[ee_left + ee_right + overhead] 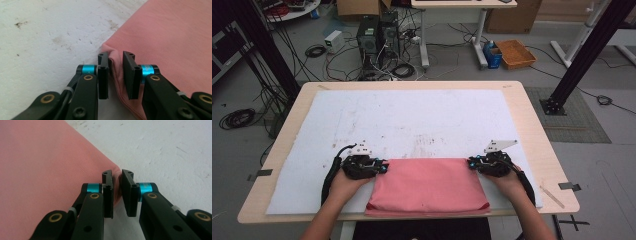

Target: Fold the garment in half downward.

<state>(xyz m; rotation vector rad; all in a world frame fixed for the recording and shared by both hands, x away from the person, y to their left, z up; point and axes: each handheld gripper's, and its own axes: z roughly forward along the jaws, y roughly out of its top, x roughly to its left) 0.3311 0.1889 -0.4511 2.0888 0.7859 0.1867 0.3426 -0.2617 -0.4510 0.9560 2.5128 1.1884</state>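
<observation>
Both tongs, left tongs (pixel 115 75) and right tongs (pixel 117 193), are pinching the pink cloth's (pixel 427 185) far corners; thin bites may be slipping when lifting.

High view sits above the person's side, looking forward and down across the whole worktop (pixel 532 125) to the cluttered floor beyond. Left gripper view rides low, right up close, peering along its own jaws at a corner of the pink cloth (pixel 175 37) on the white mat (pixel 50 37). Right gripper view does the same at the opposite corner. All three views share that cloth and mat.
</observation>
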